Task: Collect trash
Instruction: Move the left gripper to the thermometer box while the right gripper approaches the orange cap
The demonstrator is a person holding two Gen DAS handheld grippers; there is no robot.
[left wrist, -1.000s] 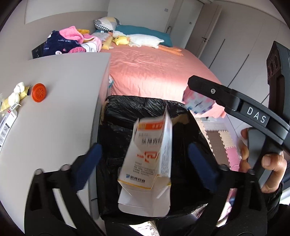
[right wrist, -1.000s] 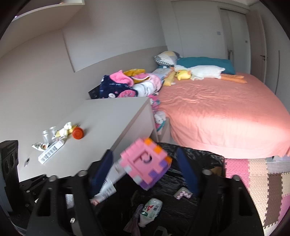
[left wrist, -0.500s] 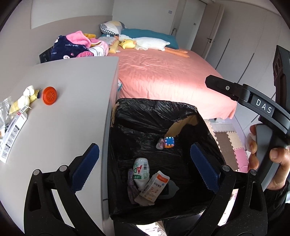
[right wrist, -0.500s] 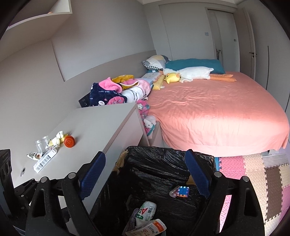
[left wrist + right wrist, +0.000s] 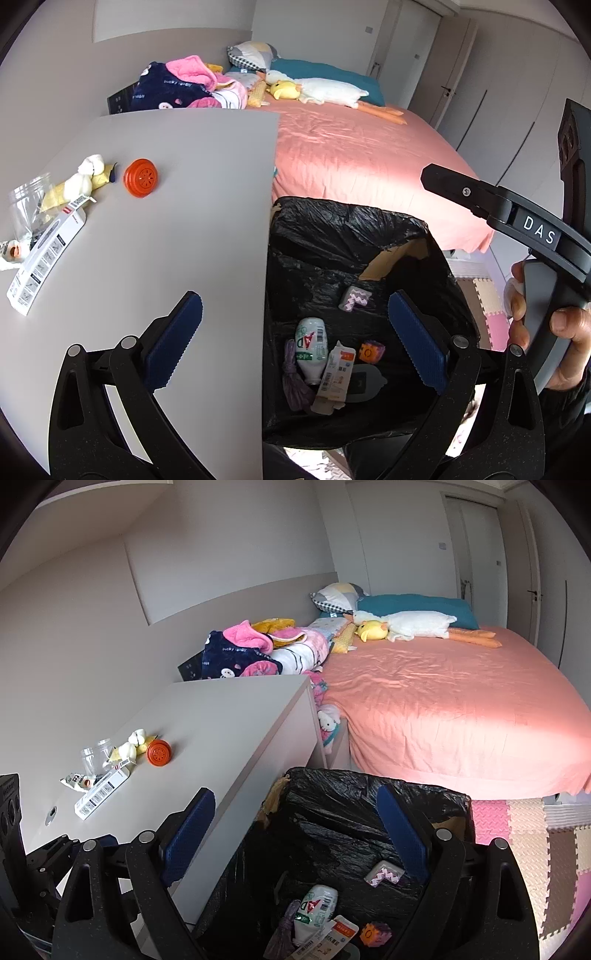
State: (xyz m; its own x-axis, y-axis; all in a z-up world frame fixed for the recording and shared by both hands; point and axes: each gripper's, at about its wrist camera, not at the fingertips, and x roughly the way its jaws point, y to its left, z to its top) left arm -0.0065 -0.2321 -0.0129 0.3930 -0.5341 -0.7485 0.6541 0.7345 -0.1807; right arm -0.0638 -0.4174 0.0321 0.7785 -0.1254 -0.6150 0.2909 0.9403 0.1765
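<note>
Walls: plain pale grey wall (image 5: 92, 627) behind the desk.
Doors: white closet doors (image 5: 517, 122) at right.
Bed: wide bed under a salmon-pink sheet (image 5: 461, 701), with a teal pillow (image 5: 413, 605) at its head.
Desk: flat light-grey desk top (image 5: 177, 206), beside the bed.
Floor: pink and beige foam puzzle mats (image 5: 535, 849).
Light: daylight patch across the sheet.

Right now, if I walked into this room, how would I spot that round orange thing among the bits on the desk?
Find the grey desk beside the pink bed, then the small cluster of litter near its wall side. The orange cap lies at the cluster's edge nearest the bed, next to a crumpled yellow-and-white wrapper. It is the only round, bright orange piece, with spoke-like slots on its face.
</note>
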